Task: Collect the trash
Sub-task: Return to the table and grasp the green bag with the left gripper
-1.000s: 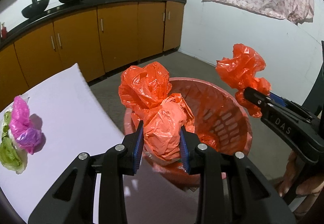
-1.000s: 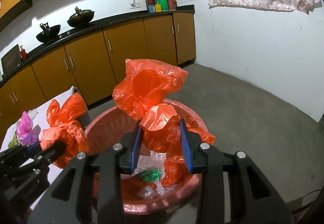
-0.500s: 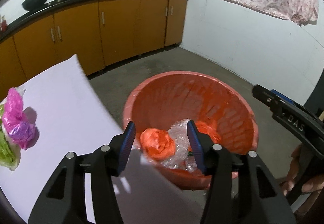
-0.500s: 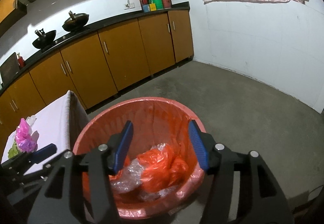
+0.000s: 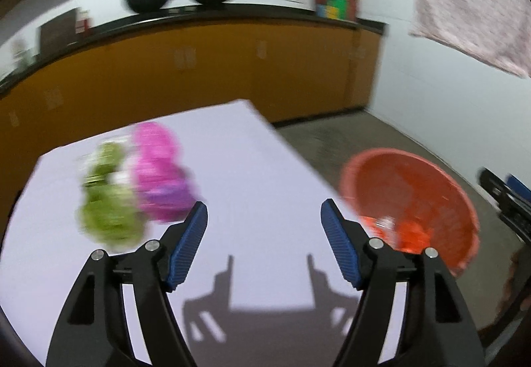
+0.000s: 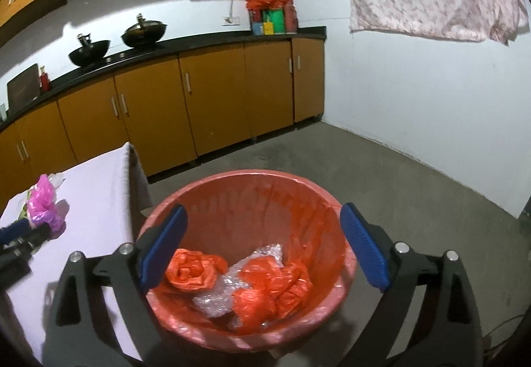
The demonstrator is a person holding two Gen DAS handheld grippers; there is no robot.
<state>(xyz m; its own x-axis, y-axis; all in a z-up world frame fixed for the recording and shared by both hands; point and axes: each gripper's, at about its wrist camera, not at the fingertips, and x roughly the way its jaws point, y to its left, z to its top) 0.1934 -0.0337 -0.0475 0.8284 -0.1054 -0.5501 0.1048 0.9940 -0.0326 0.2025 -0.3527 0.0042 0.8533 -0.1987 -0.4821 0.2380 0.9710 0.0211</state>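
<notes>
While blurred: two table bags (image 5: pixel 156 174) (perhaps), one basket (image 6: pixel 212 194).

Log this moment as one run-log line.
left gripper: opening, empty, over table | right gripper: opening, empty, over bin | orange bags in bin | pink bag, green bag on table

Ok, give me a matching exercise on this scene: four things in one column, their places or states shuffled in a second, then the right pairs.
Things
1. pink bag
2. orange bags
3. woks
4. right gripper

Places or states
A. on the black counter
B. inside the red basket
C. nothing between its jaws, above the basket
D. on the white table, beside a green bag

Pairs: 1-D, 2-B, 3-A, 4-C
</notes>
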